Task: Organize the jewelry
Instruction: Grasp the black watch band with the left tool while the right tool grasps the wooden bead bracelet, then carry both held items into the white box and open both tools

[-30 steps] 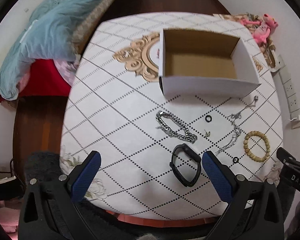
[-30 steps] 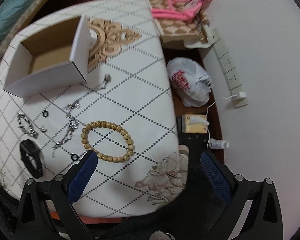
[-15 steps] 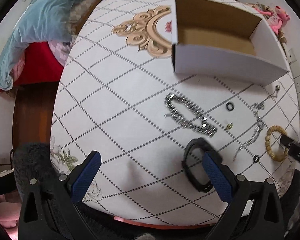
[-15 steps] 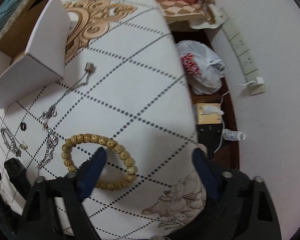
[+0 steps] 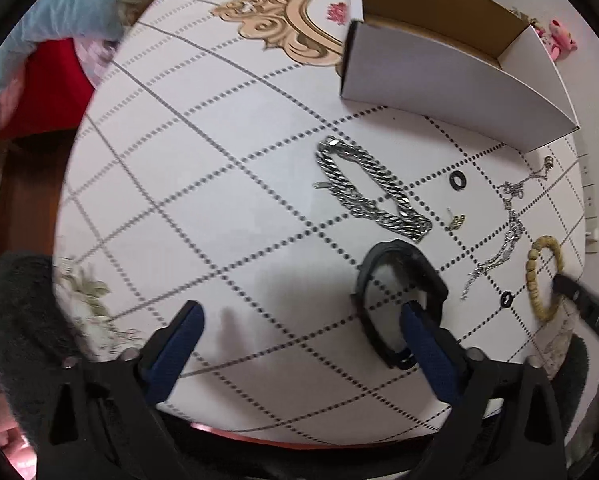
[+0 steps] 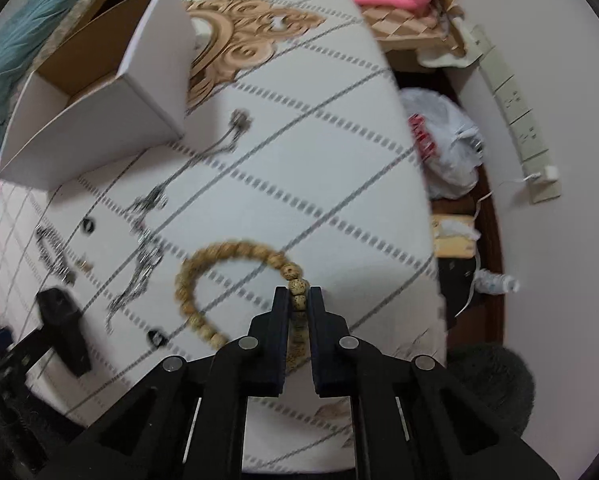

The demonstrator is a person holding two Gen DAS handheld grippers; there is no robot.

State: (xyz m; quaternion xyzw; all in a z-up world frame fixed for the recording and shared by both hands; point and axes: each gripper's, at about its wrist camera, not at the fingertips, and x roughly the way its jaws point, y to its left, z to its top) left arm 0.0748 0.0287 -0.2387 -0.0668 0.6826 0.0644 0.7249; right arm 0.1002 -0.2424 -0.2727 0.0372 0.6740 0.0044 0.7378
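The right gripper [image 6: 298, 300] has its jaws clamped on the tan wooden bead bracelet [image 6: 235, 250], lying near the right edge of the white diamond-patterned surface [image 5: 219, 168]. The left gripper [image 5: 299, 332] is wide open, one finger inside the black band [image 5: 399, 280].

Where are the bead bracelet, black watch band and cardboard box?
bead bracelet [image 6: 219, 250]: right wrist view, top arc of beads.
black watch band [image 5: 395, 250]: left wrist view, far curve of band.
cardboard box [image 5: 439, 76]: left wrist view, white front wall.
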